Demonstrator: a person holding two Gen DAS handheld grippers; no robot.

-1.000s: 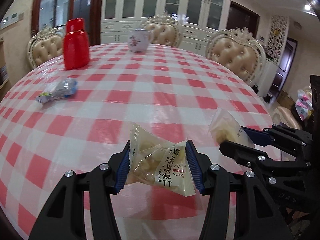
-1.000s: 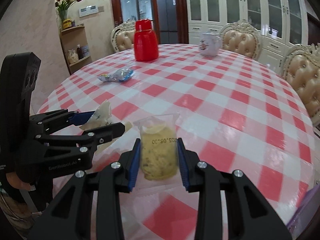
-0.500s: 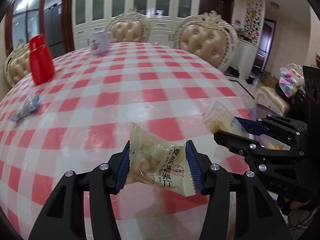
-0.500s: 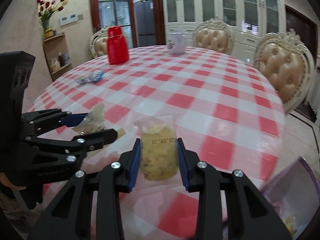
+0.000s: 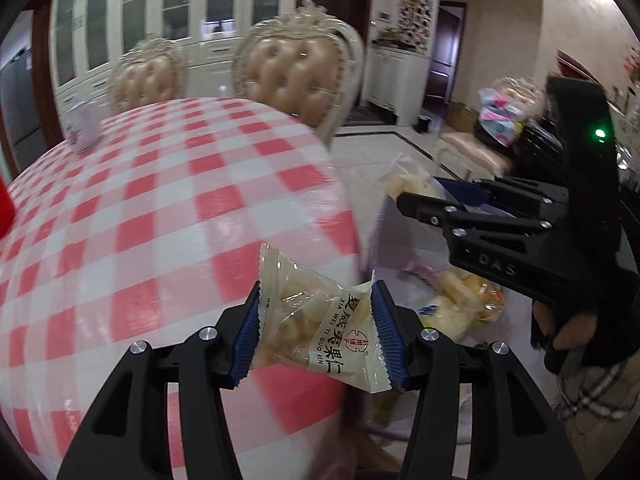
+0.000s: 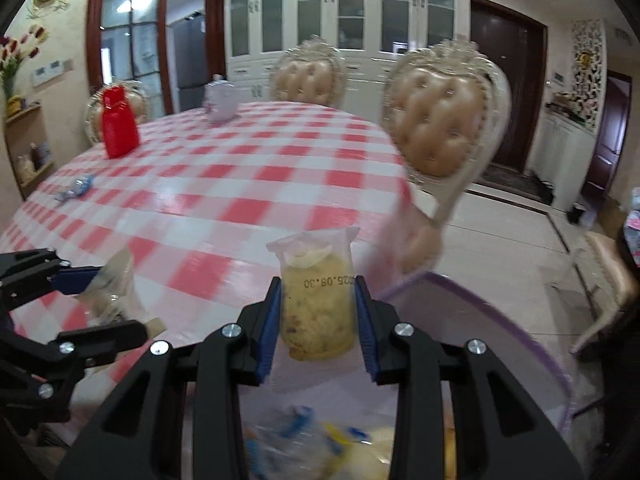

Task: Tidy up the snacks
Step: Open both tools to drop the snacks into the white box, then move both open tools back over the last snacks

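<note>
My left gripper [image 5: 320, 336] is shut on a clear snack packet with Chinese print [image 5: 320, 320], held over the table's right edge. My right gripper [image 6: 316, 328] is shut on a clear packet of yellowish snack stamped with a date [image 6: 316, 304], held above a purple-rimmed container [image 6: 520, 320] beside the table. The right gripper and its packet also show in the left wrist view [image 5: 416, 190], over the same container with several snack packets in it [image 5: 460, 300]. The left gripper shows at the left of the right wrist view [image 6: 108, 300].
A round table with a red-and-white checked cloth [image 6: 240, 184] carries a red jug [image 6: 118, 126], a white teapot [image 6: 220, 102] and a bluish wrapped snack [image 6: 76, 188]. Padded beige chairs [image 6: 440, 120] stand around it. Tiled floor lies to the right.
Both grippers have swung right with their packets, from over the table to its right edge. The purple-rimmed container with snacks has come fully into view beneath them.
</note>
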